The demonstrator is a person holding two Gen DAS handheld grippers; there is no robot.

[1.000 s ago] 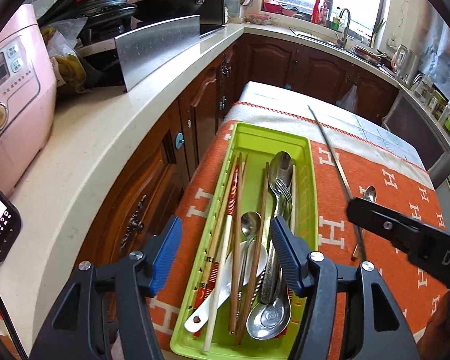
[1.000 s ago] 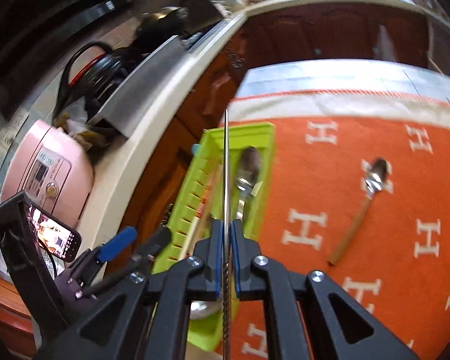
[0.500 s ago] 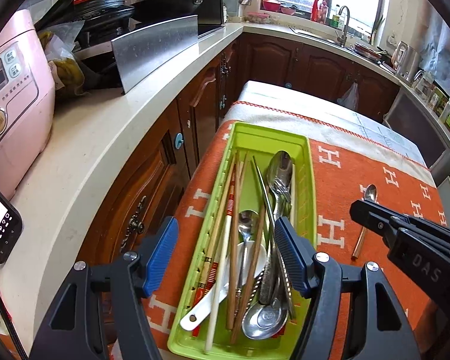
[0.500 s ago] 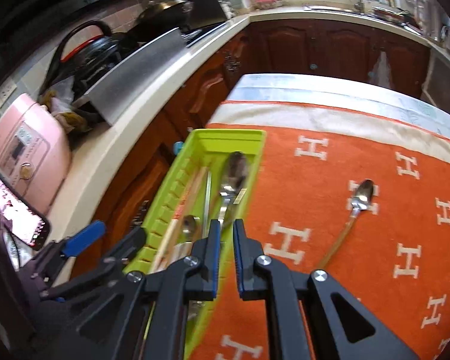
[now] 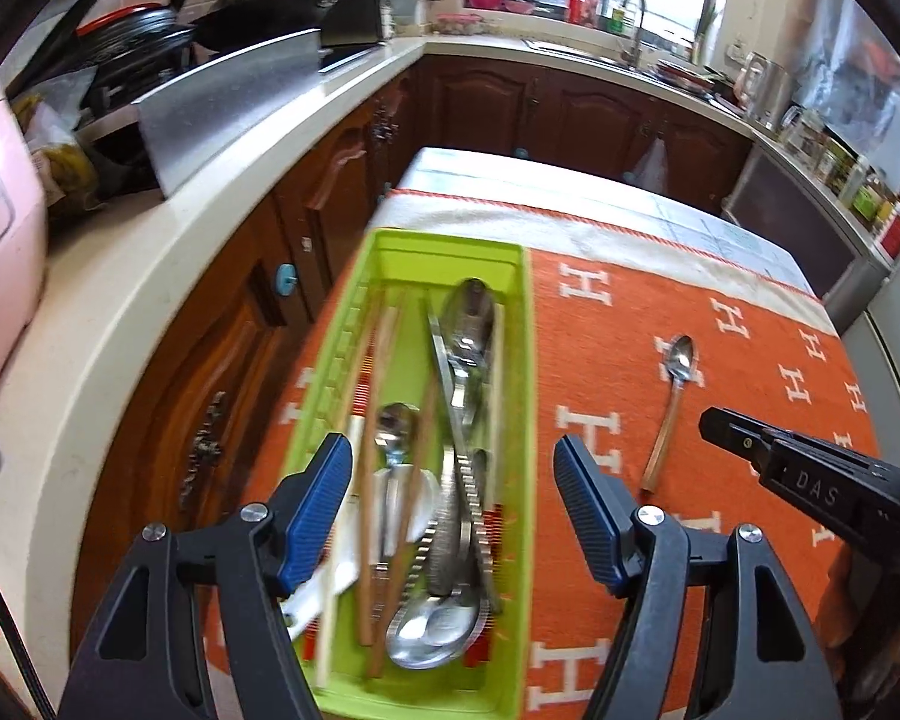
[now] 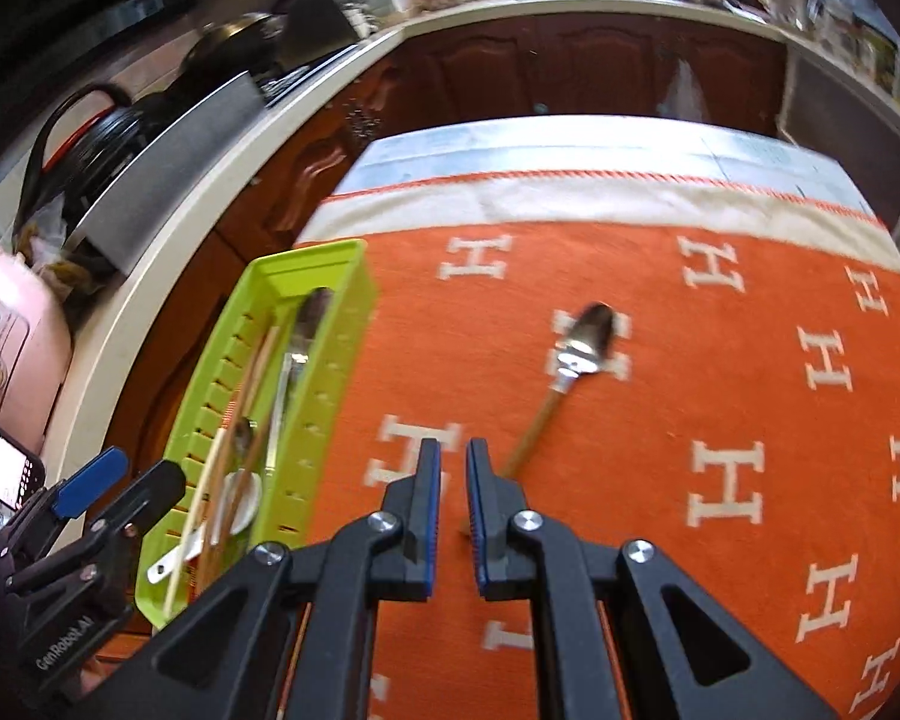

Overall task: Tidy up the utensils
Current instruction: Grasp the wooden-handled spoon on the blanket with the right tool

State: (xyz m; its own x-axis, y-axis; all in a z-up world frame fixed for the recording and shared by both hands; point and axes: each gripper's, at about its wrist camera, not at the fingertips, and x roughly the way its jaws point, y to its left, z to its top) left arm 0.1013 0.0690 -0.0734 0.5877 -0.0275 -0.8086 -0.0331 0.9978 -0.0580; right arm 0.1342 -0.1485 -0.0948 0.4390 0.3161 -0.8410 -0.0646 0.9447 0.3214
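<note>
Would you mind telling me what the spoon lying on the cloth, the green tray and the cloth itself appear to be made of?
The spoon has a shiny bowl, likely polished steel, on a matte tan handle that looks like wood or bamboo. The green tray looks like moulded plastic: uniform lime colour, slotted walls. The orange cloth with white H letters seems a soft woven or knitted textile, with a corded edge.

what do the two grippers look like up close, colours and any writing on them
Both are matte black, angular frames with triangular cutouts and silver screw heads. The left gripper has ribbed blue pads lining the jaws; the right gripper shows thin blue pad edges. White lettering reads "GenRobot.AI" on the left gripper and "DAS" on the right.
</note>
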